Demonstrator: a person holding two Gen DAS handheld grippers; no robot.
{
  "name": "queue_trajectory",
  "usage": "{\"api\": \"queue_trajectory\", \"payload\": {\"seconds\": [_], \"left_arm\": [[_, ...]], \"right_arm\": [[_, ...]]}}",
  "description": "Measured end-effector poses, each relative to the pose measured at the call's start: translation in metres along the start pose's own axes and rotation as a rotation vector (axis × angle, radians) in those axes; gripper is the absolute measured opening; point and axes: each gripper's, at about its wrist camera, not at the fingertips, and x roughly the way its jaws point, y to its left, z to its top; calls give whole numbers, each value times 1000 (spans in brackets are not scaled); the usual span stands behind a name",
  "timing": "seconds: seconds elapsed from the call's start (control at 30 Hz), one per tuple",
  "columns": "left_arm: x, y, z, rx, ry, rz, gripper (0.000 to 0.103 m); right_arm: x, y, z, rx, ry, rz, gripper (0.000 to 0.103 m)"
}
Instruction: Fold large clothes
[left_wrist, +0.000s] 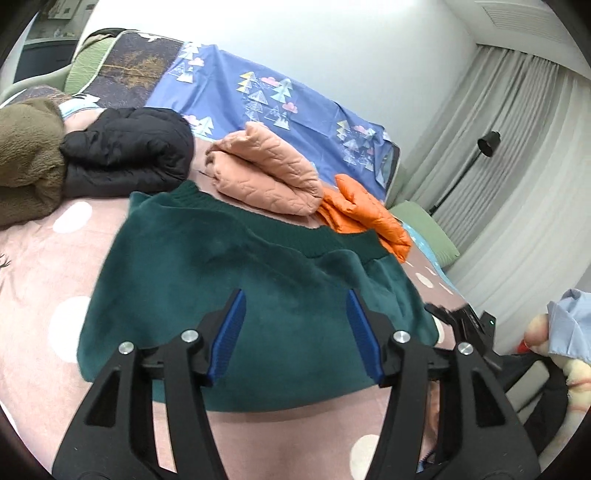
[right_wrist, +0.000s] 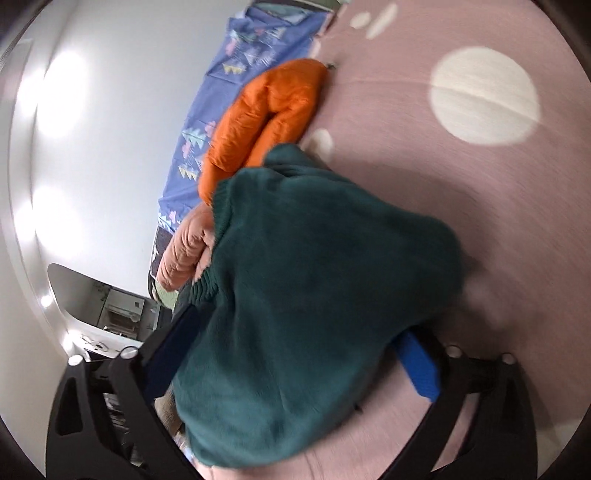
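two sets of jaws gape: left gripper (left_wrist: 295, 332) above the green fleece sweater (left_wrist: 236, 288), right gripper (right_wrist: 295, 365) straddling its fold (right_wrist: 314, 295).

1. One dark green fleece garment (left_wrist: 236, 295) lies spread on the bed.
2. Four other bundled garments sit behind it: one olive-brown fleece (left_wrist: 26, 158), one black puffer jacket (left_wrist: 129, 147), one peach quilted jacket (left_wrist: 266, 173), one orange puffer jacket (left_wrist: 365, 218).
3. One pink dotted bedsheet (left_wrist: 44, 266).
4. One blue printed quilt (left_wrist: 229, 88).
5. Two grippers: left gripper (left_wrist: 295, 314), right gripper (right_wrist: 295, 354).
6. One black floor lamp (left_wrist: 487, 144).
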Motion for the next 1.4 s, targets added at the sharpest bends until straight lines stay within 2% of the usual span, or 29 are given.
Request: {"api": "queue_trajectory", "payload": {"seconds": [0.07,0.1,0.13,0.23,0.27,0.37,0.4,0.5,0.63,0.7,0.73,0.8,0.93,1.1,1.17,1.2,1.27,1.37,1.4], "left_arm": [[7,-7,2,10,7,-24,58],[11,-11,3,14,10,-32,58],[16,-14,4,17,13,-41,58],[30,-21,6,13,29,-68,58],[35,-22,5,9,36,-75,58],[43,-23,3,-6,52,-79,58],[43,-24,2,-5,54,-78,58],[42,-24,2,8,49,-69,60],[43,-22,-1,10,58,-76,63],[47,-21,-4,12,68,-67,64],[52,-20,-5,-4,82,-75,64],[57,-20,-7,-32,100,-101,64],[56,-26,-9,-19,101,-98,64],[51,-30,-4,-2,85,-95,64],[55,-33,-2,1,89,-91,64],[57,-34,-1,-1,92,-94,64],[63,-38,0,-2,99,-111,64],[72,-47,2,14,110,-122,64],[78,-51,2,16,120,-133,64]], "right_arm": [[-3,15,-3,-77,-48,37,102],[-4,33,-11,-196,-68,29,102],[-5,41,-16,-252,-75,23,102],[-1,53,-24,-334,-91,4,102],[5,44,-18,-294,-93,-24,102],[19,3,-2,-54,-54,-64,101],[14,3,-3,-53,-66,-87,89],[-9,6,-20,-96,-101,-180,88],[-33,-15,-26,-19,-105,-89,90],[-22,-11,-18,-35,-43,-72,101],[-15,-8,-14,-49,-34,-52,102],[1,-7,-1,-58,-39,43,102],[35,0,20,-26,-23,40,102],[5,18,-1,-52,-40,194,102],[1,-1,3,39,-33,237,101],[6,-17,10,142,-24,257,98],[14,-32,18,238,-3,247,86],[15,-17,17,184,-1,180,84],[10,-10,14,158,-12,151,77]]}}
